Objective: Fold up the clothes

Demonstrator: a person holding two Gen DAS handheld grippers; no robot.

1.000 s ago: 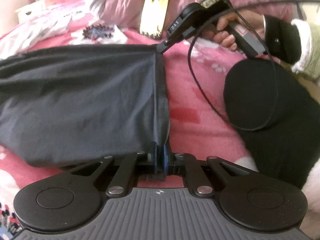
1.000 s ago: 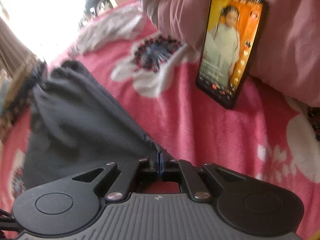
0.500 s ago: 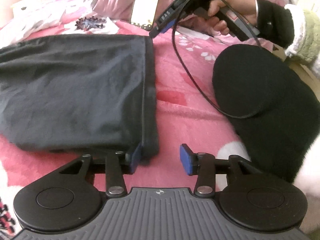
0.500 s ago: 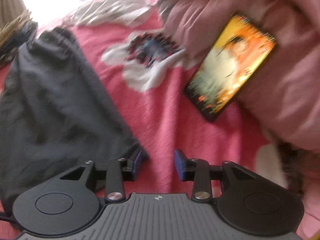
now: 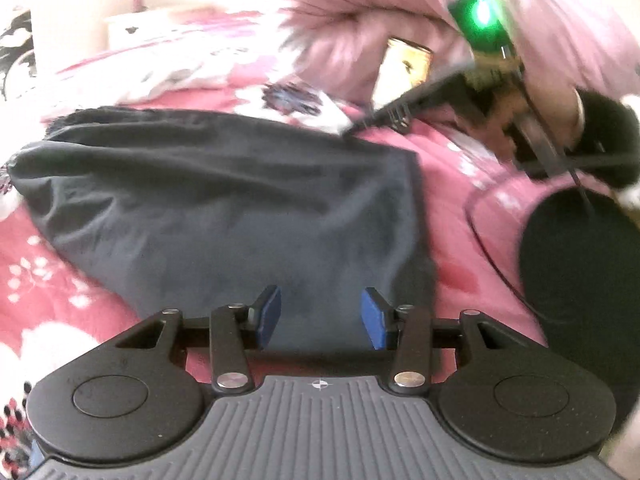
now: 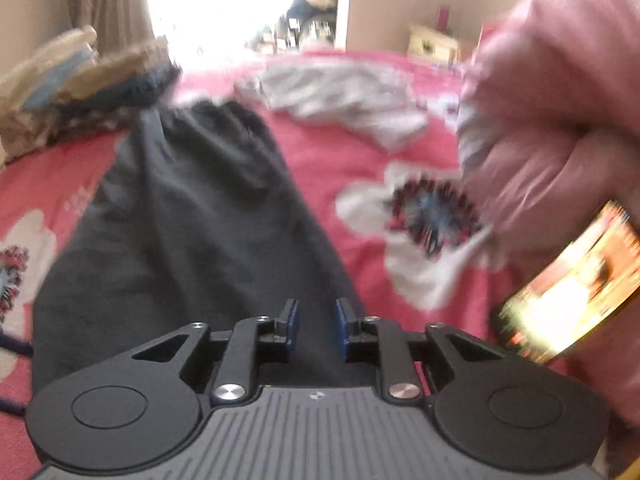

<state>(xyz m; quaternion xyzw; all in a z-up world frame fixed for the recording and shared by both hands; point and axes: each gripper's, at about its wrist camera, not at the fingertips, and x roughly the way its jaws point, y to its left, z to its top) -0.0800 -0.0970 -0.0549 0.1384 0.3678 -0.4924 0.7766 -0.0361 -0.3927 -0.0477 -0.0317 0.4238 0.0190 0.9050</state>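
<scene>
A dark grey garment (image 5: 224, 208) lies spread on the pink flowered bedspread (image 5: 56, 280), its hemmed edge on the right. My left gripper (image 5: 320, 316) is open and empty, its blue pads over the garment's near edge. In the right wrist view the same garment (image 6: 188, 232) stretches away toward its gathered waistband. My right gripper (image 6: 316, 324) is open and empty above the garment's near end. The right gripper also shows in the left wrist view (image 5: 352, 130), blurred, at the garment's far right corner.
A lit phone (image 6: 568, 292) leans against a pink quilt (image 6: 560, 112) at the right. A grey cloth (image 6: 340, 96) lies farther back on the bed. A pile of clothes (image 6: 80, 84) sits at the far left. A black trouser leg (image 5: 580, 264) is at right.
Both grippers were shut on the garment's hem a second ago. They have let go, opened, and shifted left over the garment, which now lies flat.
</scene>
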